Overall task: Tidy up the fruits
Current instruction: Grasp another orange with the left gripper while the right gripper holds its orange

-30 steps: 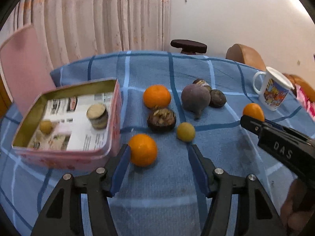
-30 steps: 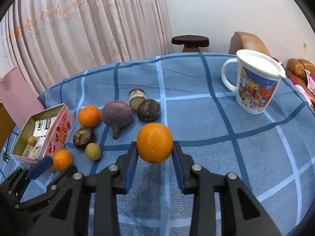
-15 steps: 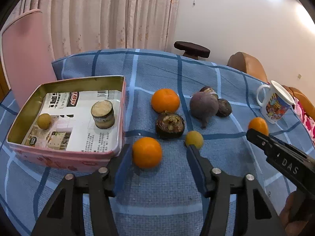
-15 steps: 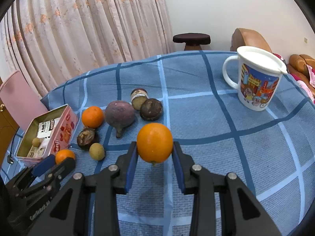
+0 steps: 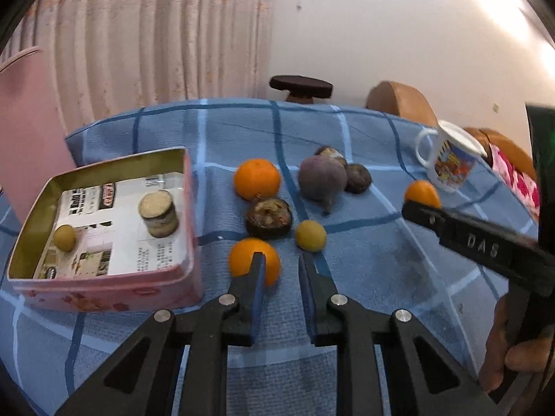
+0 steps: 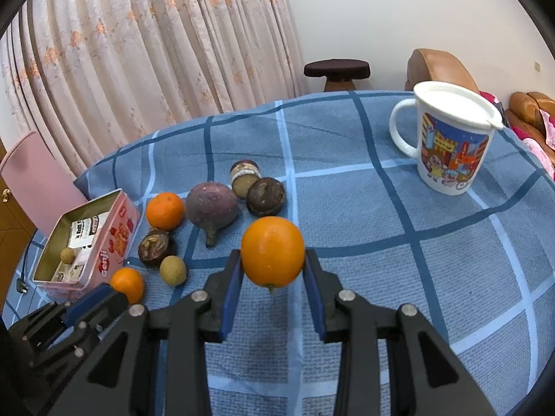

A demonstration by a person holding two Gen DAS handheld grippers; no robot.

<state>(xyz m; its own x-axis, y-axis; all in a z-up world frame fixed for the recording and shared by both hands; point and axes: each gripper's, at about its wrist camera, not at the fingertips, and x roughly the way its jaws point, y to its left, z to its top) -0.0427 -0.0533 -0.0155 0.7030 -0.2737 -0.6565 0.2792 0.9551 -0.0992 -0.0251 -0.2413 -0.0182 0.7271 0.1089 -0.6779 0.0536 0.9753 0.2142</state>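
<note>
1. Since prev. frame, left gripper (image 5: 280,263) fingers have narrowed; now a small gap, nothing gripped, left finger overlapping front of the near tangerine (image 5: 242,260) on the cloth.
2. Right gripper (image 6: 272,260) stays clenched on orange (image 6: 272,251), lifted above blue check tablecloth (image 6: 399,242).
3. Pink tin (image 5: 104,291) sits left, touching or just beside near tangerine; holds a longan (image 5: 65,237) and small jar (image 5: 159,213).
4. Mug (image 6: 447,145) stands far right.

Black plastic tongs (image 5: 281,274), blue finger pads (image 6: 231,298), silver screws, embossed "DAS" lettering, bare-skinned hand (image 5: 513,357)
</note>
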